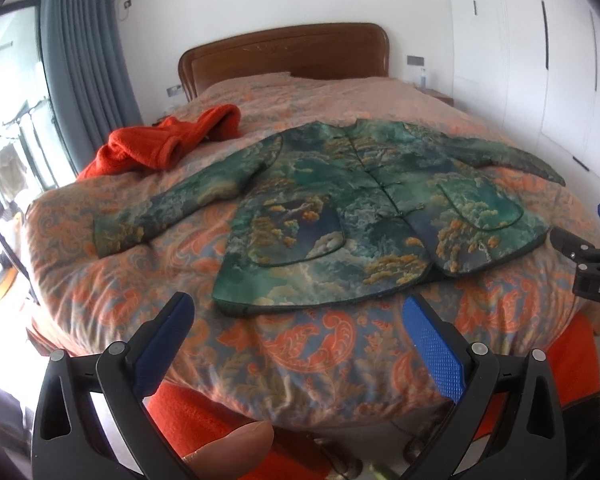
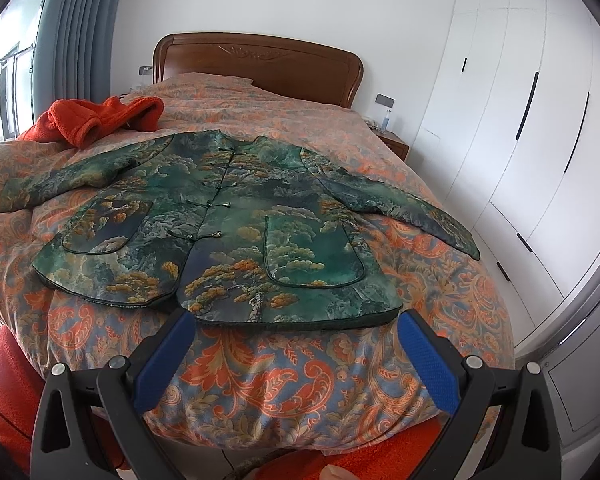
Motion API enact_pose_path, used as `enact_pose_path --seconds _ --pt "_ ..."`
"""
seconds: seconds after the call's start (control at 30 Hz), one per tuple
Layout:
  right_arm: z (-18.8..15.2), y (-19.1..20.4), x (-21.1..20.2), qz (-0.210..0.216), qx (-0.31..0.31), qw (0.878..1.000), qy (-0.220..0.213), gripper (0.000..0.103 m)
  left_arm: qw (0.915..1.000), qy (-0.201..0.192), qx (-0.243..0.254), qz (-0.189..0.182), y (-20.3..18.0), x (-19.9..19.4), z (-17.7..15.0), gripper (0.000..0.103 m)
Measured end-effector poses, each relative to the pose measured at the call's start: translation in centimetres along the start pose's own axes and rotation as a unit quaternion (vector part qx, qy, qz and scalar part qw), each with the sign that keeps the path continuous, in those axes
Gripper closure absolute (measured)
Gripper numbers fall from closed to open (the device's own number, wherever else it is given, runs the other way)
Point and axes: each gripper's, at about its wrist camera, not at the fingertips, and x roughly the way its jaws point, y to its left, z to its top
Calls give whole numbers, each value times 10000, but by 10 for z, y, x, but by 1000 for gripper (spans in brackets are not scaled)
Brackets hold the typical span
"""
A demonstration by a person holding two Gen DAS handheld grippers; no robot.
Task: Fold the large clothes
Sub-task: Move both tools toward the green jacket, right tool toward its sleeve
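Observation:
A green padded jacket [image 1: 340, 208] [image 2: 228, 232] with a gold tree pattern lies flat and face up on the bed, knot buttons fastened, both sleeves spread out to the sides. My left gripper [image 1: 300, 320] hovers open above the foot of the bed, just short of the jacket's lower left hem. My right gripper [image 2: 296, 328] is also open, its blue pads at the jacket's lower right hem, nothing between them. The right gripper's black body [image 1: 588, 264] shows at the right edge of the left wrist view.
An orange fleece garment [image 1: 160, 144] [image 2: 96, 120] lies bunched at the bed's far left. The bed carries an orange paisley quilt [image 1: 300, 360] [image 2: 300, 372] and a wooden headboard [image 2: 260, 60]. White wardrobes [image 2: 520, 140] stand right, a curtain [image 1: 84, 60] and window left. A thumb [image 1: 236, 448] shows below.

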Motion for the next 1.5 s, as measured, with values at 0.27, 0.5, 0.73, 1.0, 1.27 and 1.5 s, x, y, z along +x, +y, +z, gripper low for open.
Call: enact_pose_path --seconds 0.27,0.5,0.73,1.0,1.27,1.5 --pt "-4 -8 8 22 123 9999 33 0 9996 275 -75 39 5 14 -5 0" --pt "-6 -19 14 6 225 9997 32 0 9984 527 -207 -6 12 27 -8 0" --pt "-6 -43 18 -201 407 9990 -20 0 9976 667 -176 57 13 34 -14 0" --pt "-5 -77 23 -502 621 9966 -215 0 9969 772 -148 106 14 41 -16 0" --pt "-7 -104 24 -607 844 9938 -399 0 9965 778 -269 161 21 45 -11 0" --pt "-14 -112 28 -403 1016 9933 -382 0 9962 769 -321 248 27 46 -10 0"
